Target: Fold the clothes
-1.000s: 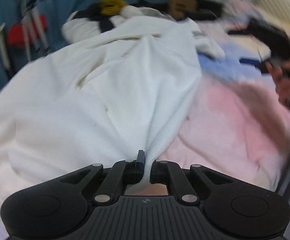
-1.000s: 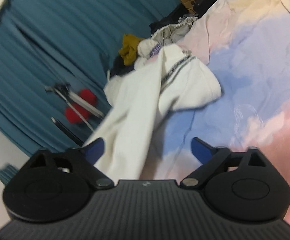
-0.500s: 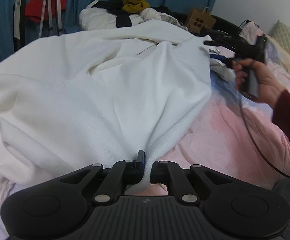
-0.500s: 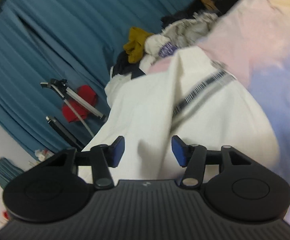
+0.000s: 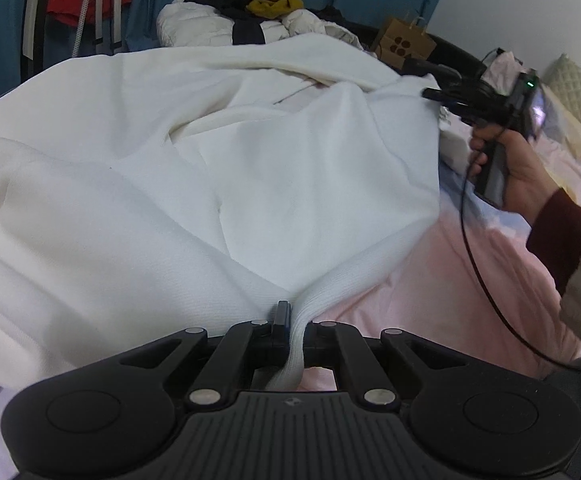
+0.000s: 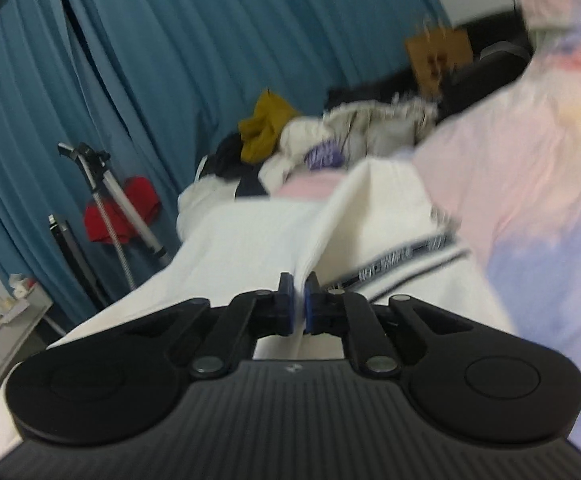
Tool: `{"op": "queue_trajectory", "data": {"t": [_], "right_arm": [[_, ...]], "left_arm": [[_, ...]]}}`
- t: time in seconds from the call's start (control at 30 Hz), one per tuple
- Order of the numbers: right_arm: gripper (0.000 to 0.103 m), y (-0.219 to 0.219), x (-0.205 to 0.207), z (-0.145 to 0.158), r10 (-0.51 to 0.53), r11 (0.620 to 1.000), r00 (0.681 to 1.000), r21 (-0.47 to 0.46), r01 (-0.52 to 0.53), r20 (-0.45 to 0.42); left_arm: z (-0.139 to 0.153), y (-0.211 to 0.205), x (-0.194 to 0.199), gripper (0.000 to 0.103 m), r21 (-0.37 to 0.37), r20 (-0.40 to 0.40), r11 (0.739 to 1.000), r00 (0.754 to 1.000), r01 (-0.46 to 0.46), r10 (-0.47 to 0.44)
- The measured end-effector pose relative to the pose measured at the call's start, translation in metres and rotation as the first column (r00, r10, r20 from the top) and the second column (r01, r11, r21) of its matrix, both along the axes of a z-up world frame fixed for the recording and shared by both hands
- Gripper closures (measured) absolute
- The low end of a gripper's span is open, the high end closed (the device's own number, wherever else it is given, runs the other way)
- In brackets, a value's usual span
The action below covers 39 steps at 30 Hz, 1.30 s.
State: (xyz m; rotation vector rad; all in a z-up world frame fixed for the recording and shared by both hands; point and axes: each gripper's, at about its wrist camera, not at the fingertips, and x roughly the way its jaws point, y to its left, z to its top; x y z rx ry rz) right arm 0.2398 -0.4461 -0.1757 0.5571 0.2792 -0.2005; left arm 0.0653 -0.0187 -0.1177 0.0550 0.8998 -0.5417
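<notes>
Teal pleated curtains (image 6: 170, 60) hang behind a bed (image 5: 430, 292) dressed in soft pink and lilac bedding. Across it sprawls a white knit garment (image 5: 194, 184), thick and rumpled, with a ribbed hem. The left tongs (image 5: 290, 320) pinch that hem into a rope-like bunch. The right tongs (image 6: 297, 300), held in a hand (image 5: 506, 160), are pressed together on another fold of it near a striped band (image 6: 402, 260).

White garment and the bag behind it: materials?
White garment: soft matte knit, likely cotton or fleece; fine ribbing shows on the edge pinched in the left tongs. Bag: brown kraft paper by its look, stiff flat sides, thin handles.
</notes>
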Motion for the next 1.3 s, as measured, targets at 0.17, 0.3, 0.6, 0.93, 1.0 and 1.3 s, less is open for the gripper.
{"op": "queue_trajectory", "data": {"t": [0.17, 0.3, 0.6, 0.93, 1.0, 1.3], "right_arm": [[0.097, -0.004, -0.061, 0.028, -0.122, 0.992, 0.991, 0.048, 0.119, 0.063], [0.097, -0.010, -0.121, 0.047, -0.253, 0.962, 0.966, 0.123, 0.244, 0.062], [0.096, -0.036, -0.211, 0.007, -0.346, 0.850, 0.912, 0.338, 0.403, -0.219], [0.095, -0.019, -0.163, -0.028, -0.221, 0.954, 0.845, 0.073, 0.292, -0.488], [0.094, -0.008, -0.153, -0.028, -0.206, 0.972, 0.823, -0.015, 0.234, -0.529], [0.094, -0.017, -0.146, -0.034, -0.139, 0.983, 0.841, 0.031, 0.182, -0.523]], "left_arm": [[0.012, 0.006, -0.013, 0.100, -0.024, 0.034, 1.000, 0.999, 0.004, -0.003], [0.017, 0.006, -0.022, 0.100, -0.043, 0.050, 0.999, 0.999, -0.010, 0.012], [0.012, 0.017, -0.039, 0.098, -0.023, 0.048, 0.999, 0.999, -0.023, 0.024], [0.002, 0.017, -0.044, 0.097, 0.040, 0.055, 0.999, 0.998, -0.009, 0.006], [0.004, 0.015, -0.044, 0.097, 0.059, 0.058, 0.998, 0.998, -0.001, -0.003], [0.008, 0.004, -0.032, 0.097, 0.105, 0.017, 0.994, 1.000, -0.011, 0.009]]}}
